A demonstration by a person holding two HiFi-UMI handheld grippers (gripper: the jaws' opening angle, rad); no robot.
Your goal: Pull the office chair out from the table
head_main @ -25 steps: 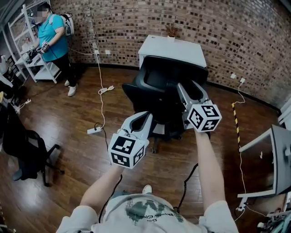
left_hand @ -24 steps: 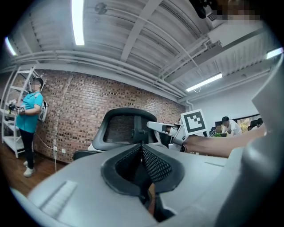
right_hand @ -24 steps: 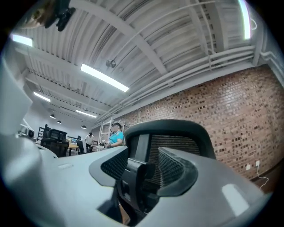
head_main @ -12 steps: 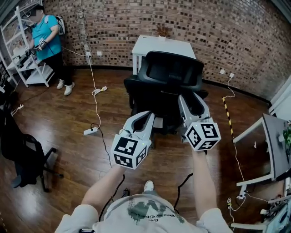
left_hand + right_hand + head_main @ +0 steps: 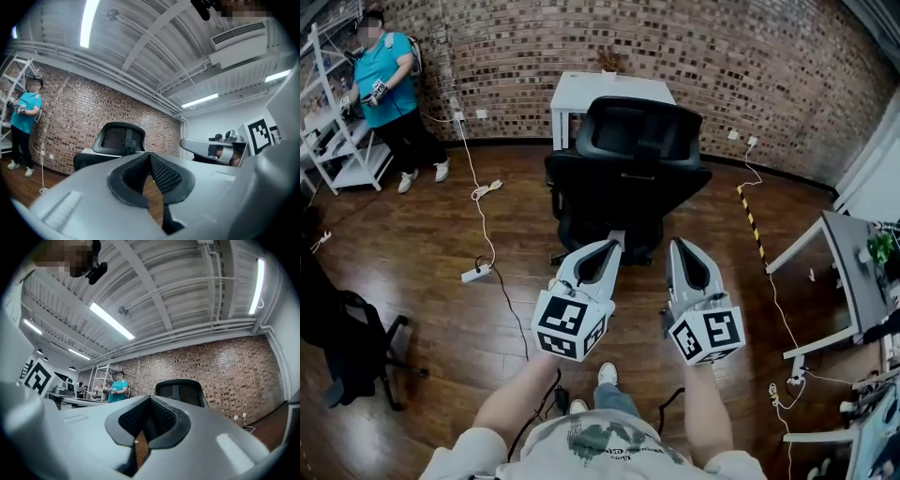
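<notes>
Brick wall (image 5: pixel 769 66) runs behind the office chair (image 5: pixel 628 178); dark wood floor (image 5: pixel 422 234) under it.

White surface (image 5: pixel 581 94): directly behind the chair, against the wall. The chair's seat end reaches the surface's front edge in the head view; contact cannot be confirmed.

Office chair: black, upright, backrest turned toward me, between the surface and my hands.

White shelving (image 5: pixel 333 141): far to the chair's left, by the wall. A person in a teal top (image 5: pixel 382 80) stands at it.

Second black chair (image 5: pixel 342 337): left of the office chair, nearer to me, partly cut off by the frame edge.

Left hand-held gripper (image 5: pixel 614 242): on my side of the chair, pointing at it, not touching. Jaws closed, nothing between them.

Right hand-held gripper (image 5: pixel 678 244): beside the left one, also short of the chair, clear of it. Jaws together, empty.

Yellow-black striped strip (image 5: pixel 750 217): on the floor right of the chair.

White power strip (image 5: pixel 474 275): on the floor left of the chair, its cable running toward the wall.
</notes>
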